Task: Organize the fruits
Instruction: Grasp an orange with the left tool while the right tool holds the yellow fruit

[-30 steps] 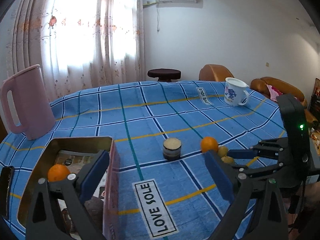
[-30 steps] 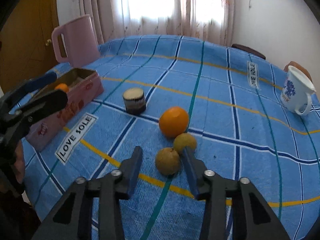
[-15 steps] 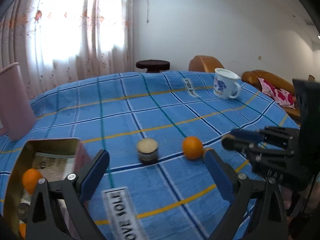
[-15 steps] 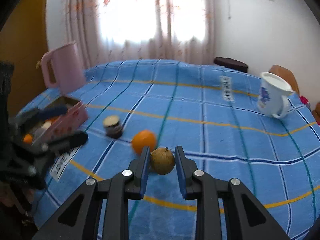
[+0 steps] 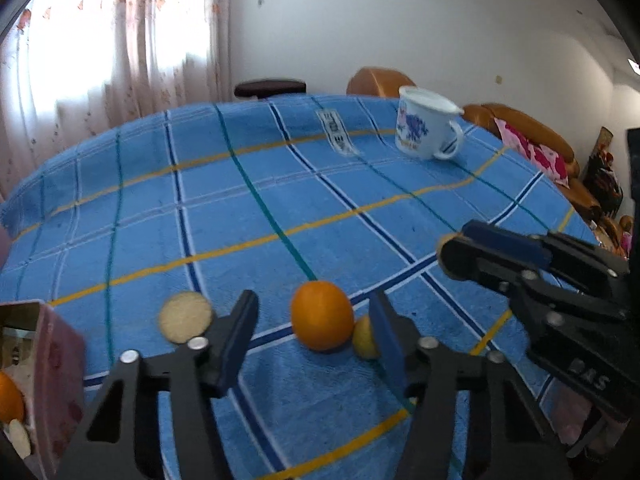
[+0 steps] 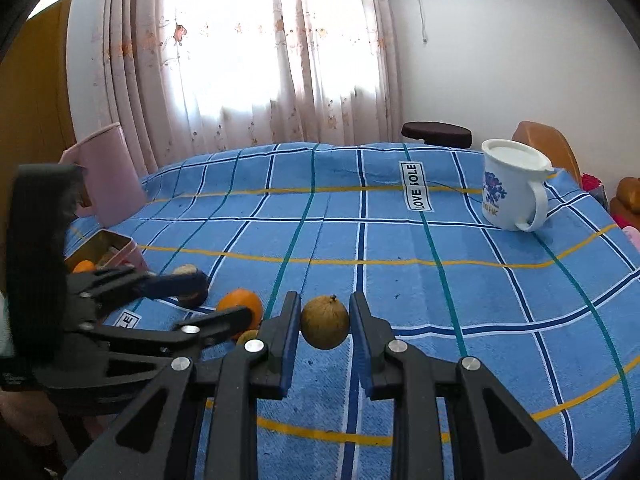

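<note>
My right gripper (image 6: 325, 322) is shut on a brownish-yellow round fruit (image 6: 325, 327) and holds it above the blue checked tablecloth. It also shows in the left wrist view (image 5: 460, 252) at the right. My left gripper (image 5: 314, 326) is open, its fingers on either side of an orange (image 5: 321, 315) that lies on the cloth. A small yellow fruit (image 5: 365, 338) touches the orange on its right. The pink tin box (image 5: 48, 376) at the far left holds another orange (image 5: 9, 398).
A small round jar (image 5: 185, 316) with a pale lid stands left of the orange. A white lidded mug (image 6: 512, 184) stands at the far right of the table. A pink pitcher (image 6: 106, 176) stands at the far left. Chairs and a sofa lie beyond the table.
My right gripper lifted the brownish fruit off the cloth. My left gripper moved right and forward, from the tin box to around the orange.
</note>
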### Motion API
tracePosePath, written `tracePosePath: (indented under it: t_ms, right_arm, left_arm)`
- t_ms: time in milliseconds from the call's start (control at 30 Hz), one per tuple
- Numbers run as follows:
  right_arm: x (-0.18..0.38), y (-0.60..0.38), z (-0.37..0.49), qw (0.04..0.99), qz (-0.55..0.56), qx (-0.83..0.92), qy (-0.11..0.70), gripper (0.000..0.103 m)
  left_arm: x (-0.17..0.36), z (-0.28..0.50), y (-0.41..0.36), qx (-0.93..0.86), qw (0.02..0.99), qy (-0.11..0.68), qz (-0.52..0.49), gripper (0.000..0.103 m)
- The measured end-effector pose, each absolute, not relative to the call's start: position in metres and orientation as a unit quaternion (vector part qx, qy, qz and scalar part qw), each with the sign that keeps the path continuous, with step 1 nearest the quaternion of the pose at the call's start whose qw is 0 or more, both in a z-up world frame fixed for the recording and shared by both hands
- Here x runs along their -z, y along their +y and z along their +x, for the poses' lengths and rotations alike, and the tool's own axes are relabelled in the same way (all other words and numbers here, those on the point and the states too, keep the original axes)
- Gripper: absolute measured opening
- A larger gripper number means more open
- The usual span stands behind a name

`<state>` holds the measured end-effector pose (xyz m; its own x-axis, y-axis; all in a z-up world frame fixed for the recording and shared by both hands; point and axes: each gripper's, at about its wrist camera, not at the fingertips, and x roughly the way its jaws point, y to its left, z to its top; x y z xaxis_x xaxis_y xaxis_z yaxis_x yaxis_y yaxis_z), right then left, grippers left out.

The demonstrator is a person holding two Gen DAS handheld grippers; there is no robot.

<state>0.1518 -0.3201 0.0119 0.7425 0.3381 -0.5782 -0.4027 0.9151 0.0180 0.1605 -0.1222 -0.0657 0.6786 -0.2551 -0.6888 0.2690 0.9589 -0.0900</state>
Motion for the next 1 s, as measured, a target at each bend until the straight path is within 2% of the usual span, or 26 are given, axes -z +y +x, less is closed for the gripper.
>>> tracePosePath:
  t_ms: [167, 1000]
  right_arm:
    - [-0.013, -0.317, 0.148, 0.933, -0.062, -0.201, 0.291, 0.026]
    - [-0.027, -0.320, 0.119, 0.945, -0.057, -0.237, 0.217, 0.026]
  left_arm:
    - [0.069, 0.167, -0.127, 0.155, 0.909, 0.387, 0.007, 0.036]
    - [0.042, 0.130, -0.107, 0.117, 0.955, 0.272, -0.010, 0.036]
